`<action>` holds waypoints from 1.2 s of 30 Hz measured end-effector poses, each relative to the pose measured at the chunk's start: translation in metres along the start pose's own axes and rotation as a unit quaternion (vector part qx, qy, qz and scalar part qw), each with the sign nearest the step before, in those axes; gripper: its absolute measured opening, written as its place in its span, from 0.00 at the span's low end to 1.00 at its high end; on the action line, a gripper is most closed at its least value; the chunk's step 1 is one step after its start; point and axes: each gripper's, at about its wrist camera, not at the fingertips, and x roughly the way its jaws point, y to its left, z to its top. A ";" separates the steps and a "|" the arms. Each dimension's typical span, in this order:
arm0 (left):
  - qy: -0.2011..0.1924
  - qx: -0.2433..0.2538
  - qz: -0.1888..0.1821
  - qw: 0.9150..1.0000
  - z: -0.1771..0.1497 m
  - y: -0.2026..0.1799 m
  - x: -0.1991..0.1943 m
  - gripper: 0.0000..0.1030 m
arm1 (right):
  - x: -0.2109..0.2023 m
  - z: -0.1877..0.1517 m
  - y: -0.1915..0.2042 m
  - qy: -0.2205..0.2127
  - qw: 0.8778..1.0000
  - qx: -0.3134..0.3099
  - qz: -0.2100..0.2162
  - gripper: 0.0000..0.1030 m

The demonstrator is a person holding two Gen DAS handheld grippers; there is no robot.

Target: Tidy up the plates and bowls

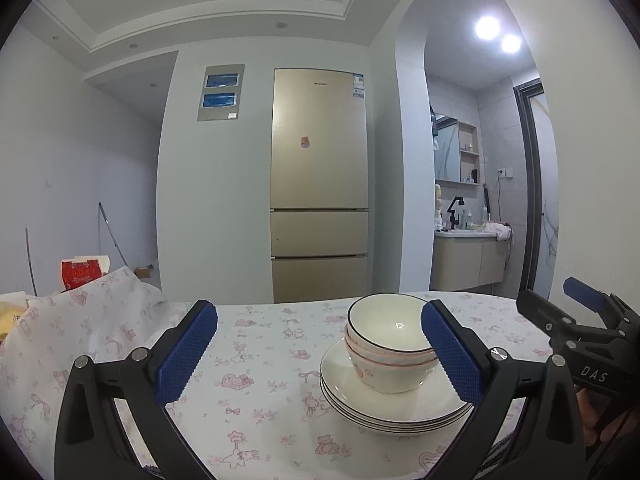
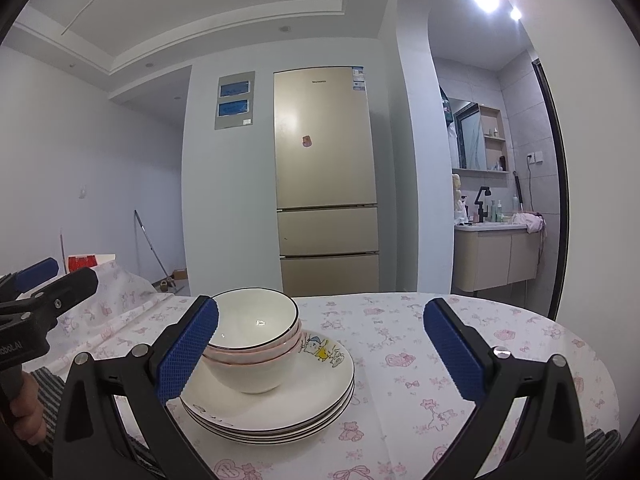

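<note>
A stack of white bowls [image 1: 386,342] with dark and pink rims sits on a stack of white plates [image 1: 400,408] on the table. In the right wrist view the bowls [image 2: 256,344] and the plates [image 2: 296,404] lie at lower left; the top plate has a cartoon print. My left gripper [image 1: 320,354] is open and empty, just left of the stack and back from it. My right gripper [image 2: 320,350] is open and empty, just right of the stack. Each gripper shows at the edge of the other's view: the right one [image 1: 576,312], the left one [image 2: 44,276].
The table carries a white cloth [image 1: 256,360] with pink prints, bunched up at the far left. A red box [image 1: 82,272] stands behind that. Beyond the table are a gold fridge [image 1: 320,184] and a bathroom vanity [image 1: 468,256].
</note>
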 end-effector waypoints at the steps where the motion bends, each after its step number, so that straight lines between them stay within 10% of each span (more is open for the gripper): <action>1: 0.002 0.001 0.000 1.000 0.000 0.000 0.001 1.00 | -0.001 0.000 0.000 -0.001 1.000 0.001 0.000 1.00; 36: -0.006 0.002 0.009 1.000 -0.006 -0.003 -0.002 1.00 | -0.002 0.000 -0.001 0.005 1.000 -0.003 0.002 1.00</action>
